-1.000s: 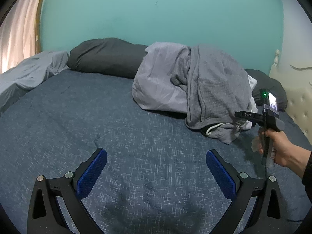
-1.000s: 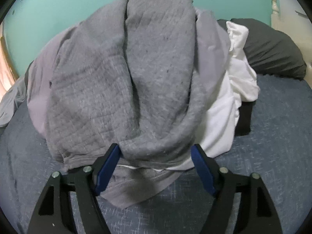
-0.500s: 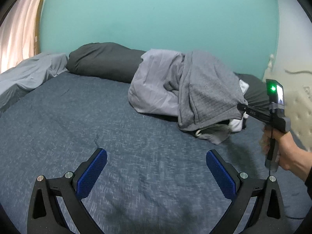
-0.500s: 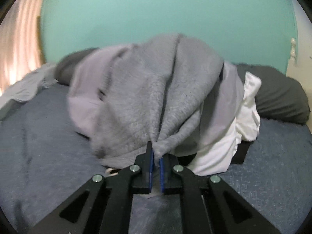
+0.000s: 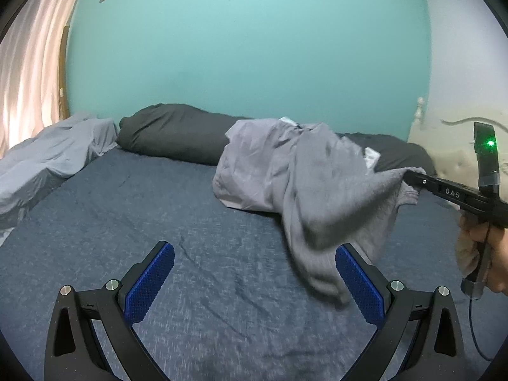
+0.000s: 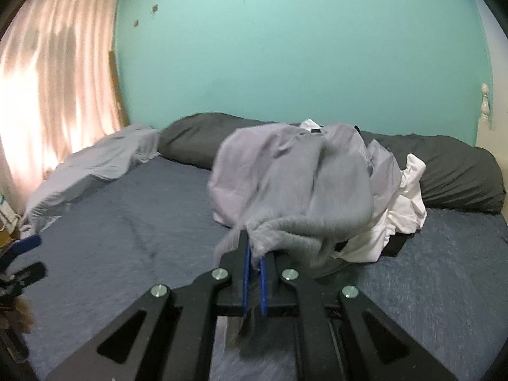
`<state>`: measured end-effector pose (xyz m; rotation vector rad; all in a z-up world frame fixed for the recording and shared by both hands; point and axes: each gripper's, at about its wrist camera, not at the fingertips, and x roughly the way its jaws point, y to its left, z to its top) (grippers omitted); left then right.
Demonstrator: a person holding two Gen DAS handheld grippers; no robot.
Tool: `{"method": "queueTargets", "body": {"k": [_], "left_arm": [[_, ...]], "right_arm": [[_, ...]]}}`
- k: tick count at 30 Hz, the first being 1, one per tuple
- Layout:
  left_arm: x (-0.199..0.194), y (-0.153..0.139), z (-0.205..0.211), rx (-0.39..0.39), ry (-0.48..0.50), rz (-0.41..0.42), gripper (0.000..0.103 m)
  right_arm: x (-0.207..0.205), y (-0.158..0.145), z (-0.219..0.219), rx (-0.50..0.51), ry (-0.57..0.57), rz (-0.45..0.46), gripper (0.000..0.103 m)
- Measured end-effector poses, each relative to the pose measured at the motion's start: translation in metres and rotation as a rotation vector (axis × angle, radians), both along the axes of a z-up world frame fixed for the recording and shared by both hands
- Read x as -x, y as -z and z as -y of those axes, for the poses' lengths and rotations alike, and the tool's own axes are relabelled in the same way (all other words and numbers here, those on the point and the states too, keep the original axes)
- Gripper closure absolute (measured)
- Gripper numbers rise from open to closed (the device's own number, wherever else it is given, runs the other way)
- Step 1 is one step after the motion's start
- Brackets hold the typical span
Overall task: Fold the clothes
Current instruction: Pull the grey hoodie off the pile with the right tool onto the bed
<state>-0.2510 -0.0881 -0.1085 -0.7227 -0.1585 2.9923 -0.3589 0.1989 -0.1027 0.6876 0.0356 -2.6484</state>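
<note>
A second ago the left hand-held gripper (image 5: 254, 281) looked out from lower over the bed (image 5: 158, 222); now it sits higher, its blue pads spread wide with nothing between them. The right hand-held gripper (image 6: 254, 262), then released around the hem of the grey sweatshirt (image 5: 333, 197), is now clenched on that hem and has pulled it up and away from the clothes pile (image 6: 295, 171). In the left wrist view the sweatshirt stretches from the pile out to the right gripper's tip, a loose fold hanging blurred above the bed. It is thick, heathered grey fabric, creased and bunched at the grip. A pale lilac-grey garment (image 5: 254, 165) lies under it, a white garment (image 6: 403, 203) at the pile's right edge.
</note>
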Motion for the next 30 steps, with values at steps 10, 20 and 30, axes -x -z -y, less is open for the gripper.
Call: {"method": "queueTargets", "body": {"k": [10,20,30], "left_arm": [[-0.075,-0.014,-0.016,-0.032,0.103,0.006,0.000],[-0.123,-0.017,-0.016,-0.105,0.125,-0.006,0.000],[-0.127,0.039,-0.045,-0.114,0.215,0.103,0.000]], "right_arm": [[-0.108,-0.044,0.003,-0.013,-0.066,-0.018,0.099],[-0.176,-0.113,0.005,0.006,-0.107,-0.101,0.099],[-0.146,0.001,-0.005,-0.113,-0.061,0.166,0.097]]}}
